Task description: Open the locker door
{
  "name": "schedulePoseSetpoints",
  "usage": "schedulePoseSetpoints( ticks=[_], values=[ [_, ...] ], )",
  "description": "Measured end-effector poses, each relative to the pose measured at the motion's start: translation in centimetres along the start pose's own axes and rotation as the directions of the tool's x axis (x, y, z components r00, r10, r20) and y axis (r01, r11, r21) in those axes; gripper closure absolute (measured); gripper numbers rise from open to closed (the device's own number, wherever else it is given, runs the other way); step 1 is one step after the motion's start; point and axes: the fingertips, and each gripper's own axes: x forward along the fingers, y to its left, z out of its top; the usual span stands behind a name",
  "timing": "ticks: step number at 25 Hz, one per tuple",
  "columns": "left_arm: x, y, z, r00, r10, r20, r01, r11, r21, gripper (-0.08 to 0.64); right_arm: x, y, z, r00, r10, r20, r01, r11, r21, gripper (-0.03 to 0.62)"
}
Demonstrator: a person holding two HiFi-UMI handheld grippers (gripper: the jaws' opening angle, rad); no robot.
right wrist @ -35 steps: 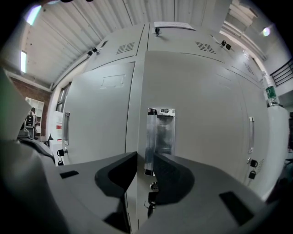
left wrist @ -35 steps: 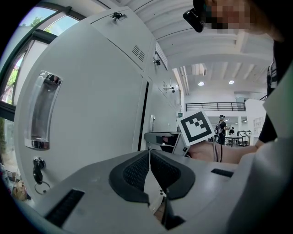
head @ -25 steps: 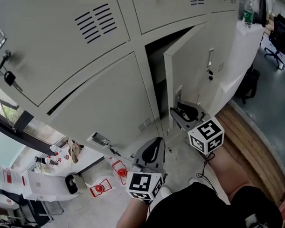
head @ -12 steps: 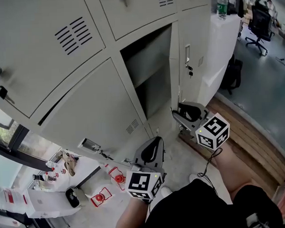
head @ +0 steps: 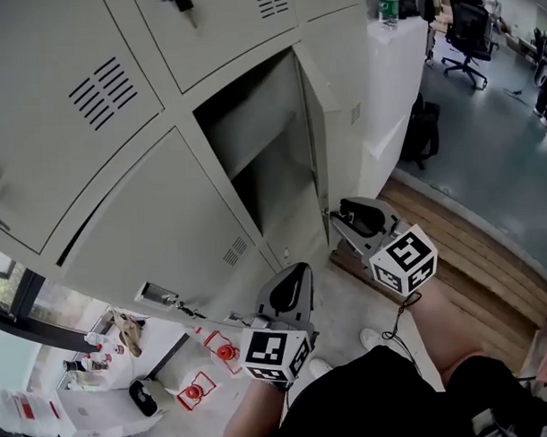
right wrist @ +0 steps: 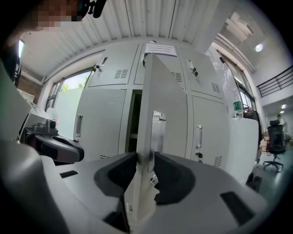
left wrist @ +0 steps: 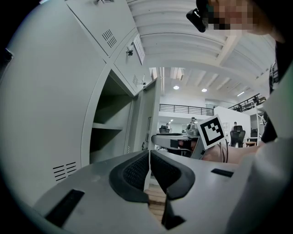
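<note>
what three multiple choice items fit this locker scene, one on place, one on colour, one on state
1. Where is the free edge of the locker door?
A. between the fingers of the right gripper
B. flat on the floor
C. closed flush in its frame

2. What colour are the lockers?
A. blue
B. light grey
C. red

3. How do the fingers of the left gripper stand?
A. wide apart
B. clamped on a key
C. together, nothing between them

Key:
1 A: the right gripper view shows the door edge between the fingers, which are closing.
2 B: every panel in the head view is pale grey.
3 C: the left gripper view shows the fingers meeting on nothing.
</note>
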Motion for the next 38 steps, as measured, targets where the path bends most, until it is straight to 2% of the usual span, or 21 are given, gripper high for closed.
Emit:
schedulePoseSetpoints(
  ticks=[10,14,17,21,32,38],
  values=[
    [1.7,-2.3,-0.7,0.998,-0.061,-0.019,0.061,0.998,-0.013,0.538,-4.1,-4.4,-1.2,0.988,-0.153,0.010,0.151,0.982,0.114,0.417],
    [2.3,-3.4,-0.8,0.996,-0.082,-0.025,0.082,0.997,-0.004,0.538,-4.6,-5.5,-1.2,0.983,-0.181,-0.001,0.180,0.979,0.097,0.417],
    [2.5,-4.3,-0.8,0.995,-0.088,-0.039,0.088,0.996,-0.010,0.537,-5.1,-6.8,-1.6,0.969,-0.246,-0.035,0.248,0.967,0.063,0.448],
    [2.8,-5.0,-0.4,0.996,-0.082,-0.024,0.082,0.997,0.004,0.538,-6.0,-8.7,-2.0,0.953,-0.297,-0.059,0.301,0.950,0.084,0.451],
    [4.6,-7.0,-0.7,0.997,-0.051,-0.052,0.051,0.999,-0.008,0.538,-7.0,-12.3,-2.4,0.950,-0.304,-0.074,0.309,0.948,0.080,0.454],
    [6.4,-8.0,-0.4,0.999,-0.019,-0.031,0.019,1.000,0.005,0.538,-7.4,-14.8,-2.8,0.954,-0.290,-0.071,0.295,0.952,0.085,0.457]
  ],
)
